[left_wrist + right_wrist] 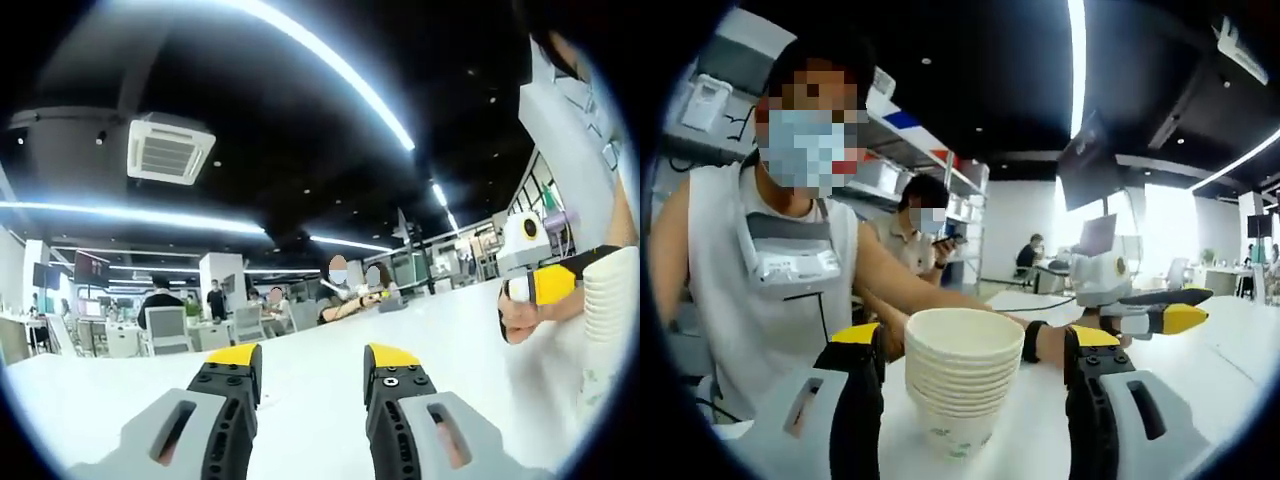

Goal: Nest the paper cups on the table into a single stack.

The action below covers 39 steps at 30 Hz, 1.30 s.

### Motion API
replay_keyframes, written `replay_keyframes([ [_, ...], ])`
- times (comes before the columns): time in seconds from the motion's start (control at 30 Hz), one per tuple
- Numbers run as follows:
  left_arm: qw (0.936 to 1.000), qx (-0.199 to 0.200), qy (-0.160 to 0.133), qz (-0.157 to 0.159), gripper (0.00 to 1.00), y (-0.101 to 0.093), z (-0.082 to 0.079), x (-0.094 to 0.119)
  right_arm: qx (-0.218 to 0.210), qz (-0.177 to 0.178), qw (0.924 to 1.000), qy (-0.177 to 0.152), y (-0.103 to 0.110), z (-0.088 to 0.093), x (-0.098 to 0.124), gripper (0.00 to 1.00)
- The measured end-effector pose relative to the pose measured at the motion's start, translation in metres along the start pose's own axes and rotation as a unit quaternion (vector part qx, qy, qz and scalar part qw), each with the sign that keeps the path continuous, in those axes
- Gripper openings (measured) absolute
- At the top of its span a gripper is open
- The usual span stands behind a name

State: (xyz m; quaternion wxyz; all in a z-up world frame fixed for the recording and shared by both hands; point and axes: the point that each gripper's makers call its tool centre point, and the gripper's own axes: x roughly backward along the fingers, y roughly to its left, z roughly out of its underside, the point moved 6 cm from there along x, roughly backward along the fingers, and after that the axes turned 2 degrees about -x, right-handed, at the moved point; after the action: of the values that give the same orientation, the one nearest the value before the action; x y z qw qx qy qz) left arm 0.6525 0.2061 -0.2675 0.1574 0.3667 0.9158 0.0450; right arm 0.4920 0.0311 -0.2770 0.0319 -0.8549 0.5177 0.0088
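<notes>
stacking is looking close to finished, in my judgement: the paper cups [962, 385] are sitting nested in one upright stack on the white table [1200, 385], with many rims showing one under another and the top cup's mouth open and empty.

in the right gripper view, my right gripper [970, 390] is standing with its jaws wide apart, one on each side of the stack. i am seeing a gap between each yellow-tipped jaw and the cup walls, so i am judging that it is gripping nothing at this moment. whether the stack is sitting between the jaws or a little beyond their tips, i cannot tell.

in the left gripper view, my left gripper [312, 385] is likewise standing open, with bare table [310, 345] between the jaws and nothing held. i am seeing no loose cup on the stretch of table ahead of it. i am therefore judging that little or nothing is left to nest, though parts of the table are lying outside both views.

the right gripper view is showing the stack, my torso behind it and my other tool [1145, 305] coming in from the far side above the table. the left gripper view is showing the open office beyond the table, seated people at a distance, and my hand [522, 312] on a yellow-and-white handle at the edge.
</notes>
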Motion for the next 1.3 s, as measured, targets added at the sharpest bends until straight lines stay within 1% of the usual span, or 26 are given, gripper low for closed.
replay_keyframes([
  [0.03,1.0,0.0,0.0,0.0,0.43,0.0,0.0,0.0,0.0,-0.002,1.0,0.0,0.0,0.001,0.0,0.81],
  [0.07,1.0,-0.001,0.0,-0.001,0.43,0.0,0.0,0.0,0.002,-0.009,0.9999,0.006,0.001,0.008,-0.001,0.82],
  [0.17,1.0,0.0,0.001,-0.001,0.43,0.001,0.001,0.0,0.012,-0.003,0.9976,0.068,-0.003,0.032,-0.002,0.82],
  [0.23,1.0,0.001,-0.001,0.0,0.43,0.001,0.0,0.0,0.012,-0.001,0.9963,0.086,-0.006,0.04,-0.005,0.8],
  [0.27,1.0,0.002,-0.001,0.001,0.43,0.008,0.001,-0.001,0.013,0.007,0.9947,0.101,-0.009,0.045,-0.008,0.77],
  [0.3,1.0,0.001,0.0,0.001,0.43,0.013,0.002,-0.001,0.012,0.006,0.9947,0.102,-0.008,0.046,-0.01,0.73],
  [0.37,1.0,0.001,0.001,0.002,0.43,0.015,0.002,-0.001,0.005,-0.008,0.9944,0.105,-0.003,0.046,-0.014,0.68],
  [0.4,1.0,0.001,0.001,0.003,0.43,0.016,0.003,-0.001,0.006,-0.009,0.9946,0.104,-0.001,0.046,-0.017,0.68],
  [0.43,1.0,-0.001,0.0,0.003,0.43,0.011,0.001,0.0,0.007,-0.013,0.9947,0.101,-0.002,0.045,-0.018,0.67],
  [0.5,1.0,-0.002,-0.001,0.004,0.43,0.012,0.0,0.0,0.008,-0.017,0.9952,0.096,-0.003,0.043,-0.018,0.65],
  [0.53,1.0,-0.004,-0.001,0.003,0.43,0.011,0.0,0.0,0.009,-0.015,0.9959,0.089,-0.004,0.042,-0.019,0.65],
  [0.63,1.0,-0.003,-0.001,0.001,0.43,0.011,0.0,0.001,0.004,-0.018,0.9957,0.091,-0.003,0.045,-0.022,0.64],
  [0.67,1.0,-0.002,-0.001,0.0,0.43,0.012,0.0,0.002,0.005,-0.018,0.9956,0.092,-0.004,0.046,-0.022,0.62],
  [0.73,1.0,0.0,-0.003,-0.002,0.43,0.002,-0.002,0.004,0.002,-0.021,0.9953,0.094,-0.003,0.047,-0.023,0.56],
  [0.8,1.0,-0.001,-0.004,-0.004,0.43,0.002,-0.003,0.004,0.005,-0.017,0.9953,0.095,-0.003,0.047,-0.027,0.55],
  [0.87,1.0,-0.001,-0.004,-0.007,0.43,0.003,-0.004,0.004,0.004,-0.018,0.9958,0.09,-0.002,0.046,-0.028,0.55],
  [0.93,0.9999,0.003,-0.004,-0.013,0.43,0.005,-0.003,0.005,0.003,-0.006,0.9974,0.071,-0.006,0.04,-0.026,0.54],
  [1.0,0.9999,0.005,-0.004,-0.015,0.43,0.006,-0.003,0.005,0.004,0.002,0.9979,0.064,-0.009,0.037,-0.024,0.54],
  [1.03,0.9998,0.007,-0.005,-0.018,0.42,0.007,-0.003,0.006,0.007,0.021,0.9985,0.05,-0.015,0.032,-0.021,0.54],
  [1.1,0.9997,0.011,-0.007,-0.023,0.42,0.008,-0.003,0.006,0.003,0.057,0.9983,0.004,-0.028,0.015,-0.008,0.54],
  [1.17,0.9995,0.01,-0.004,-0.03,0.42,0.009,-0.003,0.008,0.002,0.098,0.9949,-0.025,-0.043,0.004,0.007,0.53],
  [1.2,0.9994,0.01,-0.004,-0.031,0.42,0.009,-0.002,0.008,0.004,0.114,0.993,-0.033,-0.049,0.0,0.013,0.52],
  [1.23,0.9994,0.011,-0.004,-0.032,0.42,0.008,-0.002,0.008,0.006,0.122,0.9919,-0.036,-0.053,-0.001,0.016,0.52],
  [1.3,0.9993,0.017,-0.003,-0.034,0.42,0.008,-0.002,0.009,0.011,0.162,0.9856,-0.046,-0.069,-0.006,0.03,0.52],
])
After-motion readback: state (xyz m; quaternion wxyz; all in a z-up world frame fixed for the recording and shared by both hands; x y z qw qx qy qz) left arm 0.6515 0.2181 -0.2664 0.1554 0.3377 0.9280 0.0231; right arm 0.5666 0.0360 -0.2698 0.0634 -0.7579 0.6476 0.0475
